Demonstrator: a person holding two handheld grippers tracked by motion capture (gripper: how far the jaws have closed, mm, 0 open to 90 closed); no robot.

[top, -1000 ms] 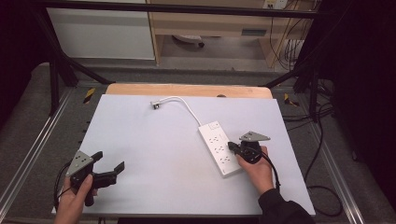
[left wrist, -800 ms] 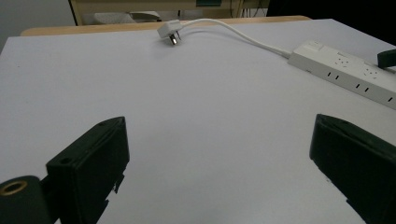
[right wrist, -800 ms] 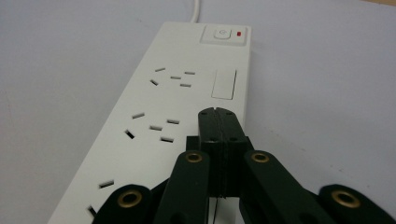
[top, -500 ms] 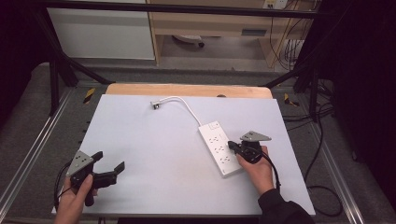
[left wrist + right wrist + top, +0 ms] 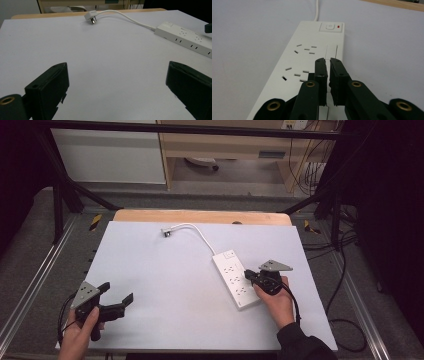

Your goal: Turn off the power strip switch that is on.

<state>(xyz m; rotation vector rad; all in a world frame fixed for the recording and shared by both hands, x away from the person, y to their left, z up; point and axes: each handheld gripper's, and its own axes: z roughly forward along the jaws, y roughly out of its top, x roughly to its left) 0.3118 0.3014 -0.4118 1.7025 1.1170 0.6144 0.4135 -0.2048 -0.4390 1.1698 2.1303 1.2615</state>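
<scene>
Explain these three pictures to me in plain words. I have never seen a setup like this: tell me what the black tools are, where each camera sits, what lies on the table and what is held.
A person sits at a table and holds a hand tool in each hand: a black two-jaw gripper with a trigger.

The high view looks down from above. The left gripper is at lower left, the right gripper at right. The other two pictures come from small cameras riding on each gripper, looking along its jaws.

On the white table top lies a white plastic power strip with a red-lit switch; its white cable runs to a loose white plug.

The left gripper's jaws stand wide apart over bare table, holding nothing. The right gripper's jaws hang over the strip, nearly closed with a thin gap, having just opened slightly; nothing sits between them.
</scene>
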